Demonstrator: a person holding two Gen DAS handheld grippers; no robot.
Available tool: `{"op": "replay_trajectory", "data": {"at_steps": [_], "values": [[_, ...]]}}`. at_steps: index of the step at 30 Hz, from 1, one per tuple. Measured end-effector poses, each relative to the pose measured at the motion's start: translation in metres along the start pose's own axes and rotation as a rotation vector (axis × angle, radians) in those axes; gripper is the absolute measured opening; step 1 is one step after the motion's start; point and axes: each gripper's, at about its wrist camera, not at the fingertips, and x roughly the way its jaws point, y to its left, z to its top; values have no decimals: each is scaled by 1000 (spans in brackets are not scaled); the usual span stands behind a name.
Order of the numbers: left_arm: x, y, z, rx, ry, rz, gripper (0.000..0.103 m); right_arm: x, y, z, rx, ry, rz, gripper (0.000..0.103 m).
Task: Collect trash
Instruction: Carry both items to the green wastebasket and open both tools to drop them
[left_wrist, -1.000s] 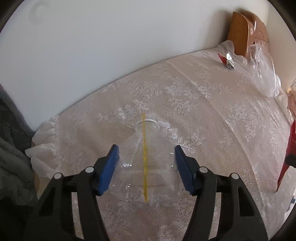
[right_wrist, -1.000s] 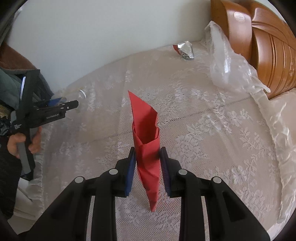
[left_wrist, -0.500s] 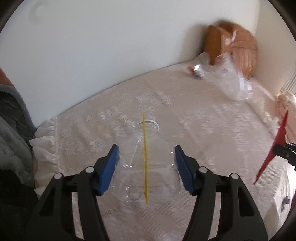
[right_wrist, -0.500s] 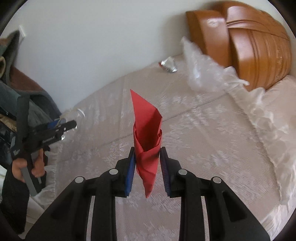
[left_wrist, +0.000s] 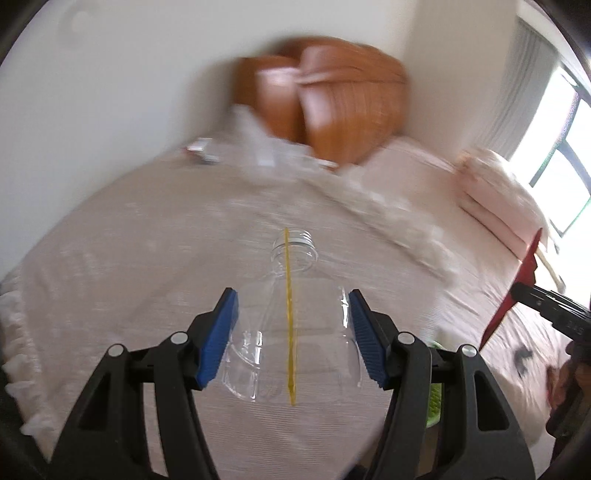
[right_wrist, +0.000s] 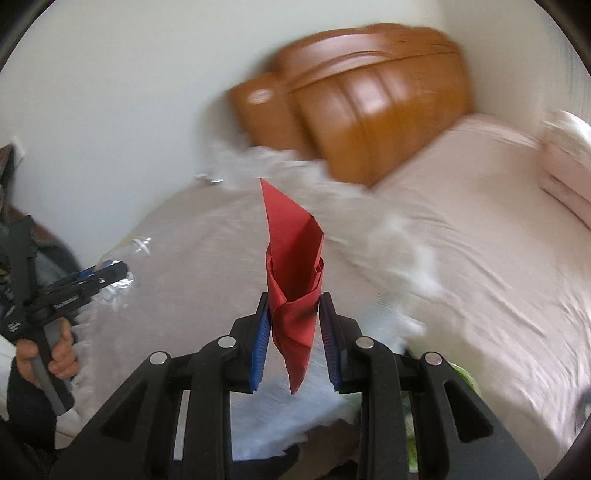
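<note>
My left gripper (left_wrist: 290, 328) is shut on a clear plastic bottle (left_wrist: 295, 317) with a yellow stripe, its open neck pointing away, held above the bed. My right gripper (right_wrist: 293, 332) is shut on a folded red paper (right_wrist: 293, 266) that stands up between the blue pads. The red paper (left_wrist: 517, 288) and right gripper also show at the right edge of the left wrist view. The left gripper with the bottle (right_wrist: 114, 284) shows at the left of the right wrist view. A small foil wrapper (left_wrist: 201, 151) lies far back on the bed near the wall.
A lace-covered bed (left_wrist: 147, 258) fills both views. A wooden headboard (right_wrist: 369, 103) stands at the back. A crumpled clear plastic bag (right_wrist: 369, 221) lies along the bed. Pink pillows (left_wrist: 495, 192) sit at the right by a window. Something green (left_wrist: 434, 402) shows below the left gripper.
Both grippers have lifted and swung right with their loads; the headboard and pillows have come into view. Both grips are unchanged. The current frames are motion-blurred.
</note>
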Motion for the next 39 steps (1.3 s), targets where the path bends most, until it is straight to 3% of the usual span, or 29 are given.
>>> {"op": "replay_trajectory", "data": {"at_steps": [4, 11, 21, 22, 23, 25, 28, 32, 39], "values": [[14, -72, -5, 109, 28, -39, 60, -23, -56, -25, 84, 0, -89, 27], [31, -154, -15, 206, 86, -114, 60, -23, -110, -54, 136, 37, -165, 27], [39, -203, -24, 285, 122, -112, 60, 53, -159, -109, 177, 180, -180, 27], [40, -206, -25, 290, 127, -109, 60, 64, -164, -115, 189, 208, -181, 37], [39, -207, -26, 292, 130, -106, 60, 71, -166, -120, 197, 233, -187, 62], [40, -207, -26, 298, 134, -101, 60, 78, -166, -124, 200, 251, -218, 82], [42, -209, -27, 303, 144, -101, 60, 83, -169, -127, 204, 281, -233, 90], [45, -216, -28, 321, 152, -110, 60, 67, -181, -123, 256, 245, -268, 98], [55, -241, -39, 390, 186, -161, 60, 24, -206, -112, 345, 163, -314, 100]]}}
